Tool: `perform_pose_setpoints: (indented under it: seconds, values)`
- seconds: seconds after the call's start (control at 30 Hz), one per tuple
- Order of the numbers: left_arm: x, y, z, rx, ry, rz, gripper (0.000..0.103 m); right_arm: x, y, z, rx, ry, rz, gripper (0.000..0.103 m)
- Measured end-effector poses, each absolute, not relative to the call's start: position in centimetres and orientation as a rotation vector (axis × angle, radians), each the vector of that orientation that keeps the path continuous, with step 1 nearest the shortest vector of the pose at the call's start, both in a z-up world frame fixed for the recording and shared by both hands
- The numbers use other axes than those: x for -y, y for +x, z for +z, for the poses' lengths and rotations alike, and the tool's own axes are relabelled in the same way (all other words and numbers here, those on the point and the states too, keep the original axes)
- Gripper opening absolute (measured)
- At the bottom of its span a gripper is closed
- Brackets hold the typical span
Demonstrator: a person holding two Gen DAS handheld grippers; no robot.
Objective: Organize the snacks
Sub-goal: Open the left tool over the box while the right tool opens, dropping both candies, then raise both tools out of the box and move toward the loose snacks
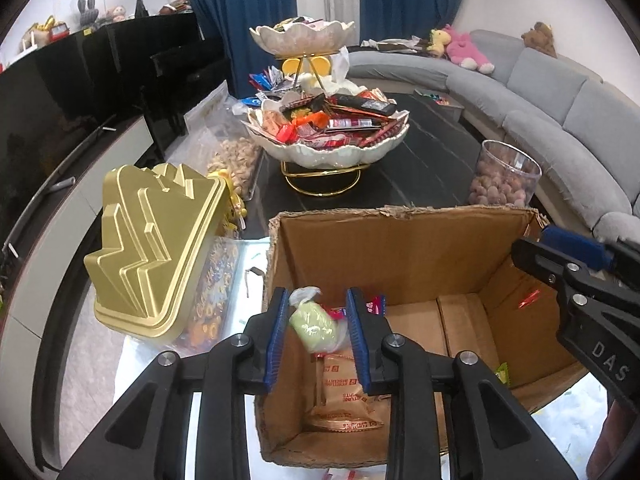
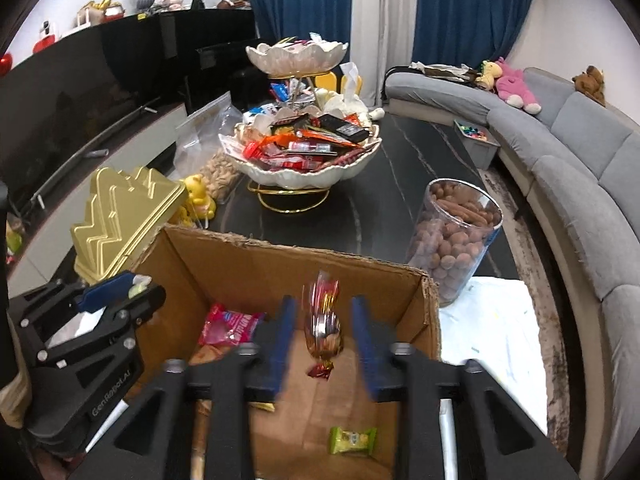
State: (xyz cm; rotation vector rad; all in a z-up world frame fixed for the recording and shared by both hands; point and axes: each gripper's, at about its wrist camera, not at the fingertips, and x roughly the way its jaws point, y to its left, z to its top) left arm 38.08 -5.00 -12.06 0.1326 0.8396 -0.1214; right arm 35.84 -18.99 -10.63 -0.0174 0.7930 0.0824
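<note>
An open cardboard box (image 1: 384, 248) (image 2: 248, 264) stands at the table's near edge with a few snack packets on its floor. My left gripper (image 1: 318, 308) is above the box's left part; a pale green wrapped snack (image 1: 316, 326) sits between its blue pads, the jaws touching it loosely. My right gripper (image 2: 322, 312) is open over the box, and a red-gold wrapped candy (image 2: 323, 330), blurred, hangs free between its fingers. A green packet (image 2: 352, 440) and a pink packet (image 2: 230, 324) lie in the box. A tiered shell-shaped snack stand (image 1: 326, 132) (image 2: 304, 152) is beyond.
A gold tin lid (image 1: 156, 248) (image 2: 124, 216) stands left of the box. A clear jar of nuts (image 1: 504, 176) (image 2: 452, 236) stands to the right. A bag of pistachios (image 1: 236, 156) and a yellow toy (image 2: 198, 196) lie behind. A grey sofa (image 2: 580, 160) curves along the right.
</note>
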Motion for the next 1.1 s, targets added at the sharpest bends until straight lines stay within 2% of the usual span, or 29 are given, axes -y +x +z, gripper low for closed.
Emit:
perform_pose_setpoints:
  seconds: [0.07, 0.23, 0.3, 0.33, 0.37, 0.63, 1.1]
  values:
    - [5.2, 37.9, -12.0, -0.834, 0.144, -0.125, 0.043, 19.4, 35.8, -10.4, -0.779, -0.01, 0.073, 0.051]
    - [5.5, 37.7, -11.6, -0.828, 0.144, -0.14, 0.056, 20.2, 35.8, -9.8, -0.77, 0.008, 0.06, 0.053]
    - [5.5, 37.5, -11.4, -0.825, 0.135, -0.139, 0.064, 20.7, 35.6, -9.4, -0.763, 0.016, 0.052, 0.056]
    - [5.6, 37.4, -11.2, -0.817, 0.139, -0.13, 0.073, 20.8, 35.5, -9.3, -0.761, 0.019, 0.048, 0.056]
    - [5.7, 37.2, -10.9, -0.804, 0.141, -0.126, 0.075, 20.9, 35.4, -9.1, -0.758, 0.021, 0.045, 0.056]
    - [6.3, 35.4, -8.8, -0.767, 0.151, -0.128, 0.08, 22.0, 33.1, -7.5, -0.738, 0.028, 0.026, 0.057]
    - [6.5, 30.2, -4.6, -0.709, 0.154, -0.119, 0.081, 22.8, 27.5, -4.1, -0.685, 0.03, 0.01, 0.057]
